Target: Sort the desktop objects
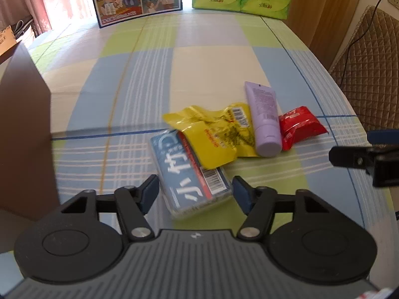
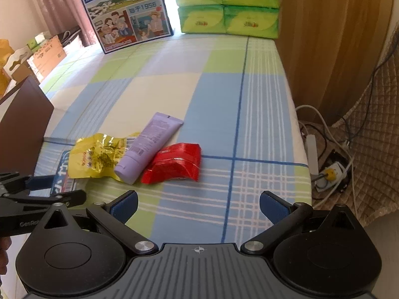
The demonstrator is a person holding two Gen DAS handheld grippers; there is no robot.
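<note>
Far end of my table: milk carton box (image 2: 127, 12) with cartoon people, standing up. Green tissue packs (image 2: 227, 5) stacked beside it. Pink curtain (image 2: 52, 2) behind. Quilted brown chair (image 1: 369, 69), white power strip (image 2: 313, 154), tangled cables on floor.

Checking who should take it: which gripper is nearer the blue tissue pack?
Left. The left gripper straddles the blue tissue pack, its pads either side. The right gripper is open, off beyond the red packet.

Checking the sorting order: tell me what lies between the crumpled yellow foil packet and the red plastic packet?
The lilac plastic tube lies between the yellow packet and the red packet, shown in both wrist views.
</note>
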